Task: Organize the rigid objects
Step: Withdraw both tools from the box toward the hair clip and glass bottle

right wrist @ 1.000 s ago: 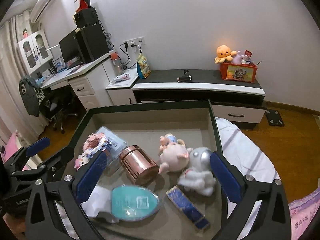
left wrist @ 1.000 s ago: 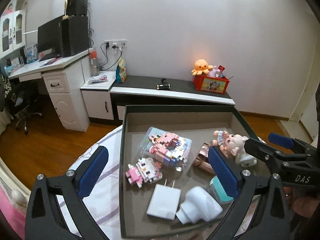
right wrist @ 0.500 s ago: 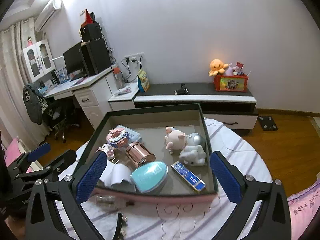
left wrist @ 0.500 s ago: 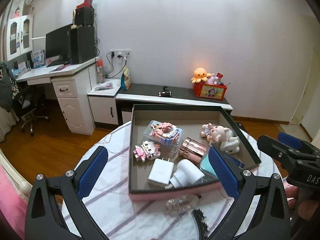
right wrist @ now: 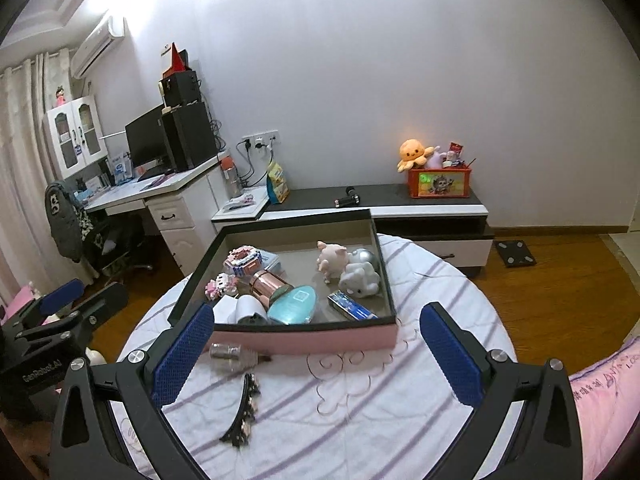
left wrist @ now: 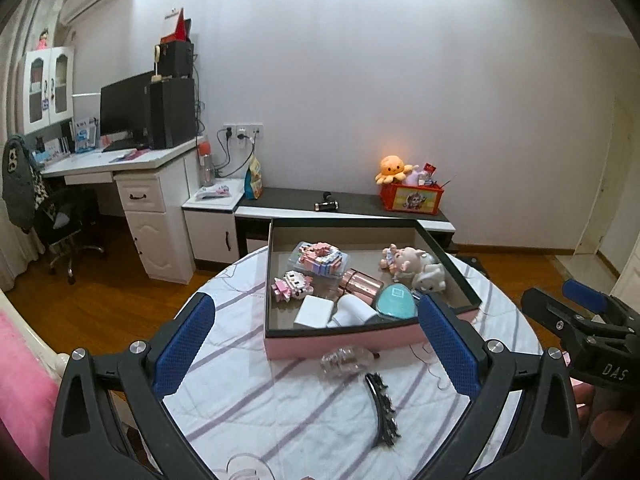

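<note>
Your left gripper (left wrist: 316,344) is a black frame with angular, cut-out arms, and each of its jaws carries a blue pad with a fine dimpled texture. Round silver screw heads sit on the arms behind the pads, two to a side. Your right gripper (right wrist: 316,344) is built the same: black arms, blue textured pads, silver screws. From the left wrist camera, the right gripper's black body bears white letters reading "DAS", with a blue pad at its tip and small screws along its side. From the right wrist camera, the left gripper's body shows pale lettering too blurred to read. Bare skin of your right hand (left wrist: 600,412) shows beneath the gripper.
</note>
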`<state>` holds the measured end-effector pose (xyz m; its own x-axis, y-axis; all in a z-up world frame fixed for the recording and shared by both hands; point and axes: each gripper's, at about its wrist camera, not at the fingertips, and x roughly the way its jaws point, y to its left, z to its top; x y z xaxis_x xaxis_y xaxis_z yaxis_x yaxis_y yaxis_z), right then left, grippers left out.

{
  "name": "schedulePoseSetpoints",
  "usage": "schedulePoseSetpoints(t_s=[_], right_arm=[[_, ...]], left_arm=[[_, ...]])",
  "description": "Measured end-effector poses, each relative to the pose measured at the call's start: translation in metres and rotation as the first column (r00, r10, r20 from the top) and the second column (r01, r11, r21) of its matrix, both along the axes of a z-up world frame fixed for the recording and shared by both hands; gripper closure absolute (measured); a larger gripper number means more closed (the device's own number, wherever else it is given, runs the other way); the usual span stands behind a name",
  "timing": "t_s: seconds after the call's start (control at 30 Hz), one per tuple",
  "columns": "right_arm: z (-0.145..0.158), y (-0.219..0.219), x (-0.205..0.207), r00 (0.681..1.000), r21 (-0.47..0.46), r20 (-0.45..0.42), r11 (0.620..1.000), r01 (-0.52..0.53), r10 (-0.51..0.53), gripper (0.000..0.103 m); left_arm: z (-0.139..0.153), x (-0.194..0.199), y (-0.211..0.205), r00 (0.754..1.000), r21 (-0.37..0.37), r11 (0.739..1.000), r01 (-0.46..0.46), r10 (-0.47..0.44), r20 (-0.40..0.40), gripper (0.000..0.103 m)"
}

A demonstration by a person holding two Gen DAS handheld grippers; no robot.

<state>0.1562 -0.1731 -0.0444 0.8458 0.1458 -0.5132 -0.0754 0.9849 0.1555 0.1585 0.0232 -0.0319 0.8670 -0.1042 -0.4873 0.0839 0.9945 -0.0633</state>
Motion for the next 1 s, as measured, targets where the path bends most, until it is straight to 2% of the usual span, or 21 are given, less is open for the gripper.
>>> schedulePoseSetpoints(t_s=[0.2,0.43,0.73,1.0], right_arm=[[-0.008,0.002,-0.029,1.000,-0.016,0.006,1.000,0.007,-0.007,0.000],[-0.029,0.005,-0.039,0.999,-0.039,-0.052,0.999,0.000,-0.002,0.000],[-0.041,0.014,-0.030,0.996,-0.052,-0.091,0.999,-0.011,0.006,0.000],[-0.080,0.037,-0.001,0.978,-0.064,-0.203,0.996,-0.064,0.050,0.000]], left_arm=[[-0.006,-0.027,-0.005,1.000,0.026,1.000,0.004,-0.004,0.007,0.000],[-0.028,-0.043,0.004,0.999,0.003,1.000,0.006,-0.005,-0.035,0.000],[-0.035,-0.042,0.009,0.999,0.004,1.000,-0.012,0.012,-0.045,0.000],[-0.053,-0.028,0.016,0.996,0.000,0.999,-0.037,0.037,-0.081,0.000]])
